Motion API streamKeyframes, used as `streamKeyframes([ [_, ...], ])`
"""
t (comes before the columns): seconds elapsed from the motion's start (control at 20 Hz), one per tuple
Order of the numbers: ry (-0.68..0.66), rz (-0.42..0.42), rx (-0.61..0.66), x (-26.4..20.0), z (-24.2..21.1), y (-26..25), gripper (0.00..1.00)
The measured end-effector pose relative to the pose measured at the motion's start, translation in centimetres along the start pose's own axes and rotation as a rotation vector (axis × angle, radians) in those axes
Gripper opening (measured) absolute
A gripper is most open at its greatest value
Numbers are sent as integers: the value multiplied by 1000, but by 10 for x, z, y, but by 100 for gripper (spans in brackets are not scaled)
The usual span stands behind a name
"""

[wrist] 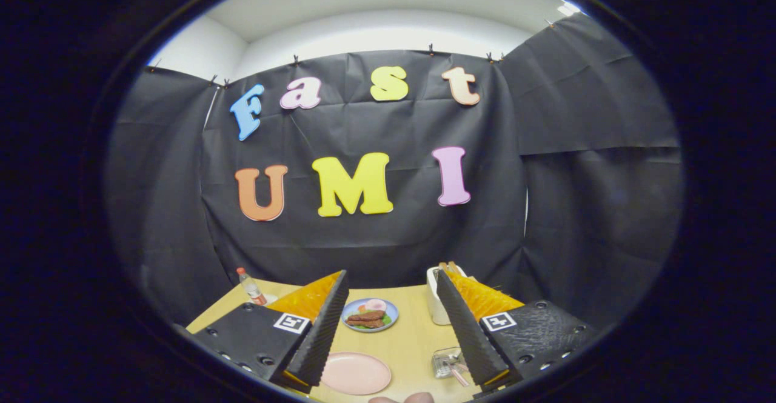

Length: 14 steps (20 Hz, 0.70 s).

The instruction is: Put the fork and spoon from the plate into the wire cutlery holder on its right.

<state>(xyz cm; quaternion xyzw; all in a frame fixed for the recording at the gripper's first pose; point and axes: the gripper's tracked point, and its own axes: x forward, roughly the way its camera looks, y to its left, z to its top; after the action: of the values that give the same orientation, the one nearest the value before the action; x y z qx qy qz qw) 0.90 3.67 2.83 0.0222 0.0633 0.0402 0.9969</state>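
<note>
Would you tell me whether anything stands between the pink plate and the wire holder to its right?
Nothing visible does: only bare table lies between the pink plate and the wire holder. The claw is open, and the holder sits beside its right finger.

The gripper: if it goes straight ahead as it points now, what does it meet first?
Probably the blue plate of food, which lies on the wooden table just ahead between the open gripper's fingers; depth is unclear.
</note>
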Motion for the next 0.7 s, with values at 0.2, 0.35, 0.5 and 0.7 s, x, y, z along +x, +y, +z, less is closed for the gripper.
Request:
streamKeyframes([
  [0.2,-17,9,2,-9,3,5,88],
  [0.35,-10,20,5,-10,1,9,88],
  [0.5,-17,19,10,-11,5,9,88],
  [0.7,-27,24,7,-14,5,13,88],
])
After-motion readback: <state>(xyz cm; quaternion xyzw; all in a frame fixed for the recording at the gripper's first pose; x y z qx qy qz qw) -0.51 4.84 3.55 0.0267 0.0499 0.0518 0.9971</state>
